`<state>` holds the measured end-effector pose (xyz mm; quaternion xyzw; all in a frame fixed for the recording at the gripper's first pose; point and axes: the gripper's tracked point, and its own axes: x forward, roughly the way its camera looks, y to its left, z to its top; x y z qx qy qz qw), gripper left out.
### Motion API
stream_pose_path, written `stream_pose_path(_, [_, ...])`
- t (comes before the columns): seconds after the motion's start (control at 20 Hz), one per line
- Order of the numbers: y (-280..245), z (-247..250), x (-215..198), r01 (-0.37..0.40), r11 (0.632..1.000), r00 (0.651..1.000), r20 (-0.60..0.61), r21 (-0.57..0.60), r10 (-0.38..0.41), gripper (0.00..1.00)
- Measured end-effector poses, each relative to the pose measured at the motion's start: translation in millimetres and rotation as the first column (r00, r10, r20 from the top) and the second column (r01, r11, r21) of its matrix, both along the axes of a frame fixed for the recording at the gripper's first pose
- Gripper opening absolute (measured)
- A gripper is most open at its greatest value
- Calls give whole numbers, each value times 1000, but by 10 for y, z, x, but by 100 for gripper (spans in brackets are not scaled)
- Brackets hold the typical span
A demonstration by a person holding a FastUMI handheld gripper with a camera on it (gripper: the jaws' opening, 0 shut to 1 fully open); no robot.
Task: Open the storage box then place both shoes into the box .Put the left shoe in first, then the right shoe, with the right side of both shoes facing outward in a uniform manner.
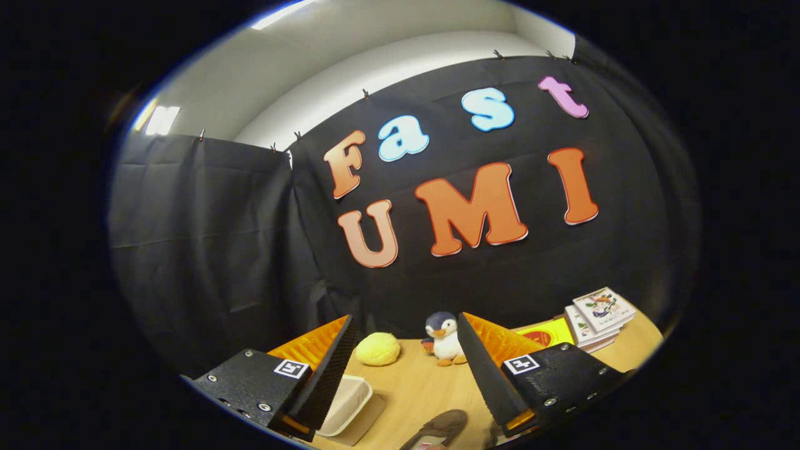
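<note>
The two fingers point(409, 369) sit nearest the lens, spread wide apart with nothing between them but bare counter, so they are released and grasping nothing. They are tipped upward toward the booth wall, which I judge to be a carrying or approach posture rather than a reach.

Just below and between the fingertips lies a grey-brown low shoe with a dark opening point(440, 428), flat on the pale wooden counter point(419, 387). Only part of it shows; its long axis appears to run diagonally, from near the right finger down toward the left, but which end is the toe I cannot tell, nor whether it is the left or right shoe.

Beside the left finger, partly hidden by it, rests a cream shallow plastic container with rounded corners point(347, 403), apparently the storage box or its lid, lying open-side up; it sits close to the shoe, likely so the transfer stays short.

Further back, a yellow fluffy round soft toy point(377, 349) and a small plush penguin with a dark head and white belly point(442, 340) stand near the wall, well clear of the working area. To the right, a stack of illustrated booklets point(599, 317) lies beside a yellow card with a red mark point(542, 334).
</note>
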<state>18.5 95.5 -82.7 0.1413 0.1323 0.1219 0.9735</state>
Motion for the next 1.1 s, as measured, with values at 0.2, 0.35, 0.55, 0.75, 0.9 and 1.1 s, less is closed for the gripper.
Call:
stream_pose_path(0.2, [335,-412,-18,-79,995,988,-126,63,86,97])
stream_pose_path(0.35, [618,-707,-113,-144,984,961,-222,104,164,97])
stream_pose_path(0.55, [916,-1138,-212,-209,966,905,-344,154,251,97])
stream_pose_path(0.75, [1205,-1533,-379,-271,944,828,-454,190,329,96])
stream_pose_path(0.9, [1381,-1874,-518,-298,928,764,-527,223,373,96])
stream_pose_path(1.1, [1649,-2196,-705,-308,896,670,-595,320,443,96])
